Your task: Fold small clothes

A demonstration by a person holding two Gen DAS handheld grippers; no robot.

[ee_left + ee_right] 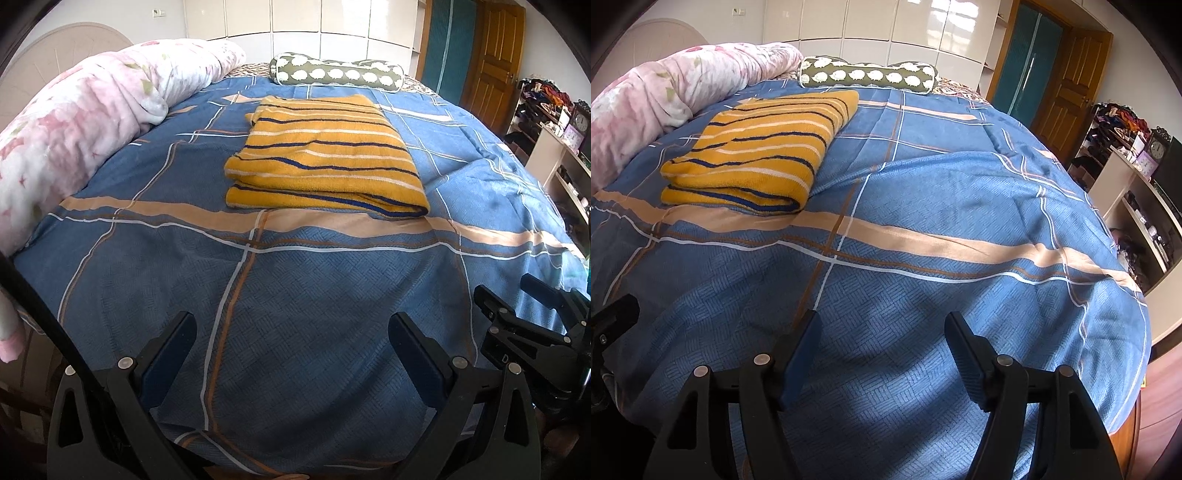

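A folded yellow striped garment (325, 155) is seen lying flat on the blue plaid bedspread (295, 295), in the upper centre of the left view. Beyond it a green bolster (332, 74) and, at upper left, a pink quilt (92, 122) are laid. The left tool (291, 332) and right tool (882, 332) are held apart, empty, at the bottom of each frame.

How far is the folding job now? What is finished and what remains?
Done: the yellow striped garment lies folded in a neat stack on the blue bedspread. In hand: nothing; the left gripper and right gripper are both open and empty. Left: no other unfolded small clothes are visible.
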